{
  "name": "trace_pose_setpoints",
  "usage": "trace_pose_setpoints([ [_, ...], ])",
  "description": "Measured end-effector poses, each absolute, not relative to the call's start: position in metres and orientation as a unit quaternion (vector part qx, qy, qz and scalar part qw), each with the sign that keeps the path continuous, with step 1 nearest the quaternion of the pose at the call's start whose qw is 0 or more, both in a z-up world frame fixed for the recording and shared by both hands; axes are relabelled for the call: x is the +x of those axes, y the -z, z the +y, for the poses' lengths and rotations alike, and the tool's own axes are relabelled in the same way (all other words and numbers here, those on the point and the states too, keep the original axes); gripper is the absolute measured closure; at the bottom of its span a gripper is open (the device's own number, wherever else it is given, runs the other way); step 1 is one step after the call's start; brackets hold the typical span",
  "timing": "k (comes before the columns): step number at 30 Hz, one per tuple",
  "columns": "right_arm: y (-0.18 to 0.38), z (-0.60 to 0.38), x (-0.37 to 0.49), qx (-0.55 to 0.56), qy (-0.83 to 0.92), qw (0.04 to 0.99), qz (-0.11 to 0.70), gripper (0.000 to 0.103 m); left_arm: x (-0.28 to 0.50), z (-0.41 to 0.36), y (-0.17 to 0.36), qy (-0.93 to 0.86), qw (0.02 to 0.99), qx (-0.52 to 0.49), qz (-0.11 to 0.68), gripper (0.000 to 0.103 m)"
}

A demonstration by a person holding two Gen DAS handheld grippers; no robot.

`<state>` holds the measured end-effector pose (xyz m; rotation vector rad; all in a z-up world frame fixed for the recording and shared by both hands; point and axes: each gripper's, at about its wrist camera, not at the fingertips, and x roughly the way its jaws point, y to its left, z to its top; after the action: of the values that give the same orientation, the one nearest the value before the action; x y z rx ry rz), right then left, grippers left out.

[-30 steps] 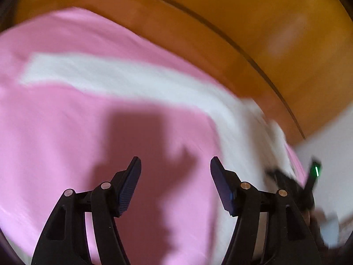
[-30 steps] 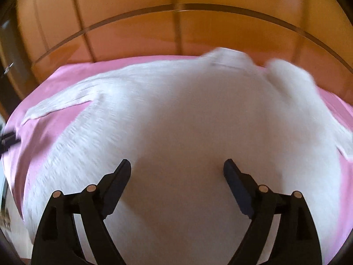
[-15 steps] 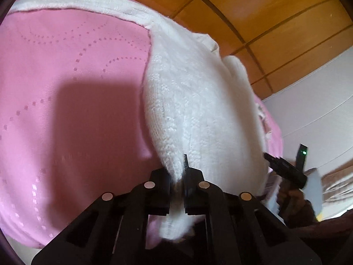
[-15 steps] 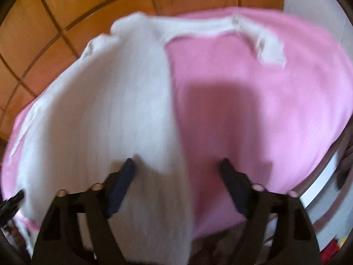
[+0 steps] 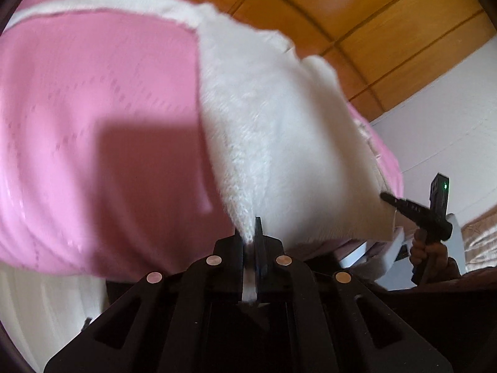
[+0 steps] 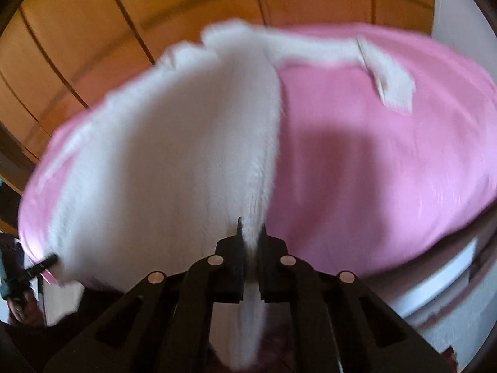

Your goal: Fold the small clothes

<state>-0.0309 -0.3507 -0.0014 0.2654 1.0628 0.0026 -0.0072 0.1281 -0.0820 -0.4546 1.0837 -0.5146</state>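
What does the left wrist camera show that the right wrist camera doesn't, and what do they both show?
Only the left wrist view shows the left gripper shut on one bottom corner of the white sweater, with a sleeve stretching off to the left, and the right gripper from outside. Only the right wrist view shows the right gripper clamped on the other corner and a sleeve with its cuff lying to the right. Both show the sweater spread on the pink bedcover before a wooden wall.
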Motion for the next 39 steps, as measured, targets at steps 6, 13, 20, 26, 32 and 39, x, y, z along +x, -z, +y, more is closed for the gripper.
trace_pose_setpoints([
  [6, 0.021, -0.370, -0.030, 0.165, 0.012, 0.842, 0.513, 0.088, 0.004, 0.147, 0.065, 0.188, 0.823, -0.200, 0.497, 0.079],
  [13, -0.008, -0.412, -0.009, 0.181, 0.113, 0.868, 0.449, 0.048, 0.062, 0.125, 0.034, 0.139, 0.868, -0.180, 0.441, 0.047],
  [20, -0.019, -0.453, 0.034, 0.106, 0.217, 0.889, 0.389, 0.037, 0.112, 0.063, 0.043, 0.148, 0.877, -0.125, 0.439, 0.045],
  [26, 0.003, -0.475, 0.085, 0.035, 0.251, 0.875, 0.412, 0.087, 0.131, 0.031, 0.061, 0.143, 0.890, -0.074, 0.427, 0.045],
  [32, -0.049, -0.521, 0.073, 0.038, 0.300, 0.885, 0.353, 0.097, 0.135, 0.024, 0.076, 0.135, 0.897, -0.033, 0.421, 0.036],
  [39, -0.077, -0.616, 0.077, 0.002, 0.425, 0.841, 0.335, 0.098, 0.135, 0.017, 0.081, 0.126, 0.900, -0.029, 0.417, 0.030],
])
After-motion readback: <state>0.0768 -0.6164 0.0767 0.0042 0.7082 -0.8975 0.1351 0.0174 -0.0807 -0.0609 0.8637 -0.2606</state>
